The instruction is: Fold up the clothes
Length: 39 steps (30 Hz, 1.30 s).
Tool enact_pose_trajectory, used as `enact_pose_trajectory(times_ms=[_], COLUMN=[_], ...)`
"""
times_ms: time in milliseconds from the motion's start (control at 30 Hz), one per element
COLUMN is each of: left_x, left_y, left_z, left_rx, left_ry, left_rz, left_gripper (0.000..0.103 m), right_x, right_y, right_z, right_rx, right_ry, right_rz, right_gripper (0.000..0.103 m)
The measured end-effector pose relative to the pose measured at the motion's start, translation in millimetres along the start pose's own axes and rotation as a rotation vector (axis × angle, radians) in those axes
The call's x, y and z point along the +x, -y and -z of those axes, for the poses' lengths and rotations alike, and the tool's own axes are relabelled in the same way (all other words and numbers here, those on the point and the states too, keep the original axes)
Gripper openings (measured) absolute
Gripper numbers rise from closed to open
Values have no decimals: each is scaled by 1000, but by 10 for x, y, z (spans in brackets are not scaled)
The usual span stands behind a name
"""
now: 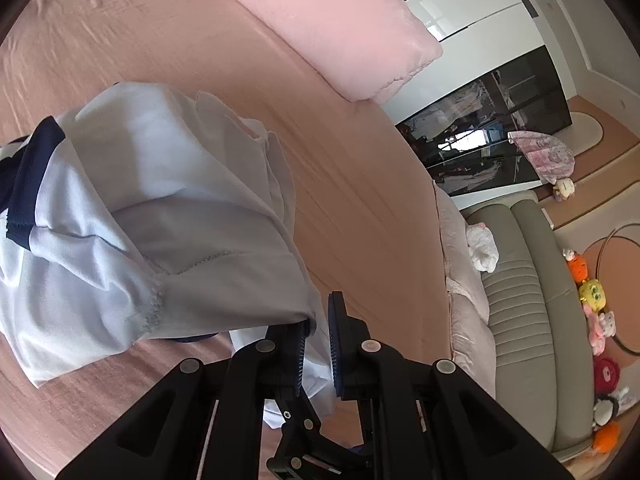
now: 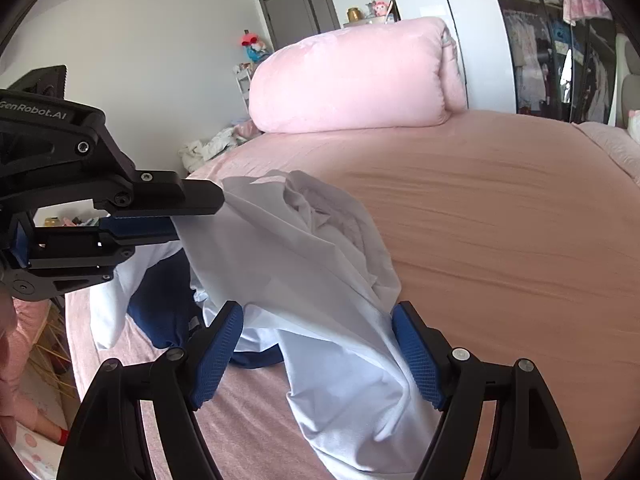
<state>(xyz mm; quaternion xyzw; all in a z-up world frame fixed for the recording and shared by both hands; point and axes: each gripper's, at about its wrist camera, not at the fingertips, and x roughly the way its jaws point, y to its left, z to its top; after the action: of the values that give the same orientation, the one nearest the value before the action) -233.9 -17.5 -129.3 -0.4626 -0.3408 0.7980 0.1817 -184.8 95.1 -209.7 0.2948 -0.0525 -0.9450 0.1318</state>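
Observation:
A white garment [image 1: 160,200] with navy trim [image 1: 36,160] is lifted off the pink bed sheet [image 1: 360,200]. My left gripper [image 1: 320,320] is shut on one of its edges, and the cloth drapes away to the left. In the right wrist view the same left gripper [image 2: 196,216] comes in from the left and pinches the garment [image 2: 320,260] at its upper edge. My right gripper [image 2: 318,308] stands wide open low in that view. A loose fold of white cloth hangs between its blue pads [image 2: 218,352], which do not press on it. A navy part [image 2: 164,300] lies underneath.
A rolled pink duvet [image 2: 352,76] lies at the head of the bed [image 2: 500,220]. A heap of other clothes [image 2: 208,148] sits at the far bed edge. Beside the bed are a grey-green bench [image 1: 520,280], plush toys [image 1: 596,300] and a dark glass wardrobe [image 1: 500,128].

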Motion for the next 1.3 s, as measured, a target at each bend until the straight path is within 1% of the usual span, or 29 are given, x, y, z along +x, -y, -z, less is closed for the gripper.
enact_pose_trajectory(times_ms=[100,267,333,467,567,633,700,733,767,800,833,867,967,1033,1100,1133,1167,1233,1300], left_x=[-12,-20,-26,-69,-68,-47,-27,-16,-9,-2,7,11,-9,-29,-41,-33,-12,28,36], left_y=[-12,28,36,15,-51,-96,-154,-179,-206,-230,-241,-229,-159,-172,-200,-208,-210,-217,-225], left_z=[-3,-28,-48,-62,-51,-31,-6,4,14,23,34,50,94,105,101,93,77,52,62], left_rx=[2,51,66,78,67,67,61,57,53,48,48,60,107,88,50,32,15,-19,-37], left_ry=[-1,-22,-37,-37,-52,-66,-82,-95,-108,-121,-136,-145,-148,-148,-139,-143,-154,-175,-174], left_rz=[2,-6,-9,-10,-6,-18,-12,-3,9,20,33,36,26,47,46,28,-6,-63,-73], left_gripper=[9,9,9,8,4,3,3,3,3,3,3,3,3,3,4,4,5,6,9], right_x=[-13,-81,-41,123,244,298,327,340,356,384,414,439,440,411,366,360,359,389,405], right_y=[-60,-243,-306,-413,-438,-428,-400,-385,-370,-360,-356,-356,-393,-403,-383,-361,-335,-251,-170], right_z=[7,44,64,81,46,10,-38,-62,-86,-105,-114,-109,-96,-94,-98,-94,-88,-53,-16], right_rx=[-35,-109,-141,-192,-157,-121,-75,-52,-31,-18,-11,-8,-21,-19,-7,5,21,81,141], right_ry=[10,61,58,48,50,59,68,71,70,54,36,23,16,26,36,37,35,8,-8], right_rz=[-17,-68,-53,-11,8,11,9,8,9,16,11,-1,14,18,8,7,3,-17,-28], right_gripper=[77,77,77,77,77,77,76,71,50,25,18,7,4,4,4,4,4,4,4])
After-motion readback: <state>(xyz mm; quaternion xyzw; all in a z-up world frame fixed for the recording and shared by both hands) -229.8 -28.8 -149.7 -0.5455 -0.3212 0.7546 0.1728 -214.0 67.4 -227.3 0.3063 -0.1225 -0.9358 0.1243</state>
